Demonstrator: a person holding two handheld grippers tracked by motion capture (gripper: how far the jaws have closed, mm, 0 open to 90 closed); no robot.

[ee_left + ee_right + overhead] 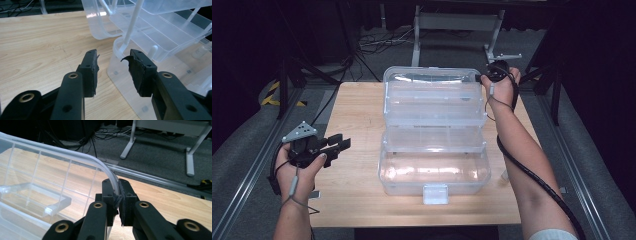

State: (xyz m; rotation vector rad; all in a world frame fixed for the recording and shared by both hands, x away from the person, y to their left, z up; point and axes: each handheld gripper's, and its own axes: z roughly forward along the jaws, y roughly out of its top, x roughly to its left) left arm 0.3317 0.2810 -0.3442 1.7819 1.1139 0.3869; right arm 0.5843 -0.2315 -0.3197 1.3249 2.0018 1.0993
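High view: a clear plastic tiered storage box (434, 135) stands open at the middle of a light wooden table (357, 115), its trays fanned out in steps from the deep base bin nearest the person up to the raised lid (432, 80) at the far side. No contents can be made out in the transparent trays or the base. A white latch (435, 193) hangs at the front of the base.

The right gripper (486, 78) sits at the lid's far right corner; in the right gripper view its jaws are pinched tight on the lid's curved clear rim (113, 178), which passes between the pads.

The left gripper (343, 145) hovers over the table to the left of the box, apart from it. In the left gripper view its jaws stand partly open with nothing between them, pointing toward the base's corner.

Beyond the table lie grey carpet (452, 50), tangled cables (374, 45) and the white legs of a metal stand (457, 22).
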